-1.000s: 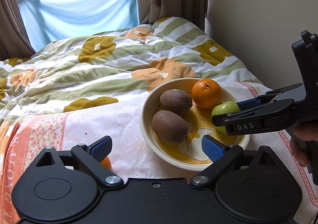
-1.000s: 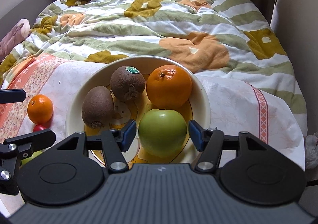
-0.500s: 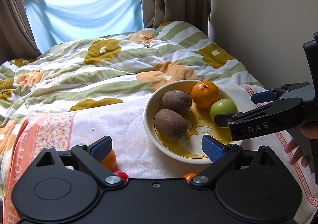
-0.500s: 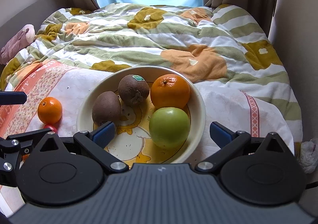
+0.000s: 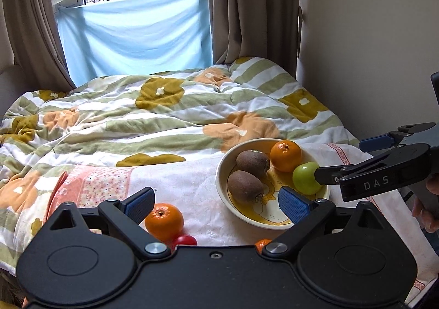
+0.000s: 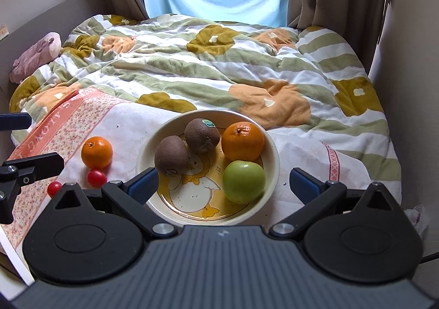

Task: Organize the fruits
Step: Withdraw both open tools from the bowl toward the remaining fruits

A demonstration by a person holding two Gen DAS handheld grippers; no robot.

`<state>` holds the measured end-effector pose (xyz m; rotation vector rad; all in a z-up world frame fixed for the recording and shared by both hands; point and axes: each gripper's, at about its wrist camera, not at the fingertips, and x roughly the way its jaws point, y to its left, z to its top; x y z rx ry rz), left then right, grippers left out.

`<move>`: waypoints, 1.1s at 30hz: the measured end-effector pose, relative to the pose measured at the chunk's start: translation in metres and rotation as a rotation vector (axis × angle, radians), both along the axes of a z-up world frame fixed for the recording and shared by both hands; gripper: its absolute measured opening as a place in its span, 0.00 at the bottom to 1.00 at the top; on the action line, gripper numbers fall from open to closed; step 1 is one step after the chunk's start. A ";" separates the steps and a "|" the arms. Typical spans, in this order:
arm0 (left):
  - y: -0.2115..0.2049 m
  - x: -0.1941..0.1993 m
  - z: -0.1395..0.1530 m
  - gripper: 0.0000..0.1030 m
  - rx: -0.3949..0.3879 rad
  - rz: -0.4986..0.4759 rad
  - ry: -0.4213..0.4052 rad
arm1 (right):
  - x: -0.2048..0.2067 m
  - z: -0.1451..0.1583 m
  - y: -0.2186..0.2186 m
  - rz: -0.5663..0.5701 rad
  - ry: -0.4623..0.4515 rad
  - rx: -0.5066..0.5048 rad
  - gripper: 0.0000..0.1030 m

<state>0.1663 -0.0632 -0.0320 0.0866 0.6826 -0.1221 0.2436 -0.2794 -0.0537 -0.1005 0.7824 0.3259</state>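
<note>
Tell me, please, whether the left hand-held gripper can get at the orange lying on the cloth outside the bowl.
Probably yes: the left hand-held gripper is open, and the orange lies just ahead by its left finger, with only a cherry tomato beside it.

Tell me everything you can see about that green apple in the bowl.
The green apple is round, smooth and slightly glossy, evenly pale green with no stalk showing. It sits loose inside the cream bowl with the duck picture, on the near right side, against the bowl's wall. The orange in the bowl lies just behind it, close or perhaps touching. Nothing grips it: the right gripper is open, its blue pads well apart and clear of the apple.
</note>
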 end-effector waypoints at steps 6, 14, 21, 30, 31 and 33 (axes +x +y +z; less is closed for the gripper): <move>0.027 -0.028 0.015 0.96 -0.016 -0.025 -0.026 | -0.031 0.025 0.007 -0.051 -0.007 0.047 1.00; 0.064 -0.054 0.018 0.96 -0.012 -0.100 -0.016 | -0.072 0.039 0.035 -0.120 -0.002 0.106 1.00; 0.097 -0.065 0.007 0.96 0.006 -0.195 -0.002 | -0.097 0.031 0.073 -0.193 0.010 0.115 1.00; 0.122 -0.061 -0.025 0.89 0.064 -0.359 0.033 | -0.116 0.010 0.116 -0.290 0.018 0.117 1.00; 0.124 -0.060 -0.030 0.89 0.079 -0.382 0.037 | -0.116 0.006 0.120 -0.296 0.024 0.115 1.00; 0.123 -0.057 -0.040 0.88 0.100 -0.419 0.044 | -0.115 -0.002 0.126 -0.304 0.036 0.110 1.00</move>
